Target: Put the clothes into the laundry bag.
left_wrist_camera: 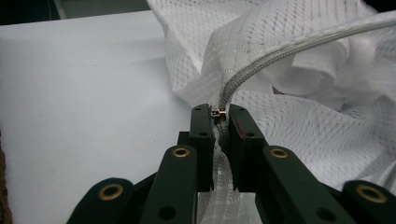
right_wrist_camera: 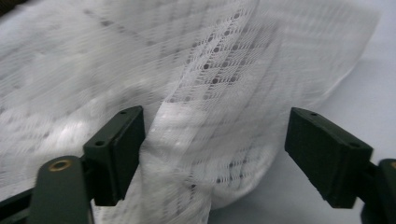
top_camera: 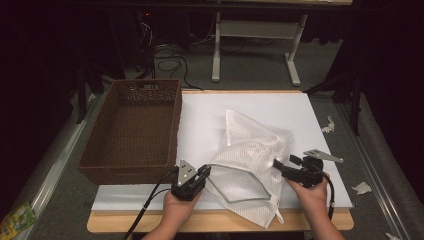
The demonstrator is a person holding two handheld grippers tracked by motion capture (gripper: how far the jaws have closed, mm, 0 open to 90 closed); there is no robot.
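- A white mesh laundry bag (top_camera: 250,160) is seen lying crumpled on the white-topped table (top_camera: 280,107), toward the near edge and right of the middle, with one corner hanging past the white board at the near edge.
- The left claw (top_camera: 204,172) is clamped narrowly on the bag's zipper (left_wrist_camera: 280,46) at its near-left side; in the left gripper view the small metal slider (left_wrist_camera: 218,113) is pinched between the pads, with the zipper's corded line arching up and away to the right.
- The right claw (top_camera: 278,165) is held at the bag's right side with its jaws standing wide; in the right gripper view a fold of mesh (right_wrist_camera: 210,107) lies between them, but it is not pressed by the pads.
- A brown woven basket (top_camera: 172,130) stands at the table's left edge, apart from the bag, and nothing is seen inside it.
- As a judgement: the work is at an early stage. The slider is secured, while a second hold on the fabric is not yet taken.
- Left to be done, it is judged: the mesh gripped by the right claw, and the zipper run along its line.
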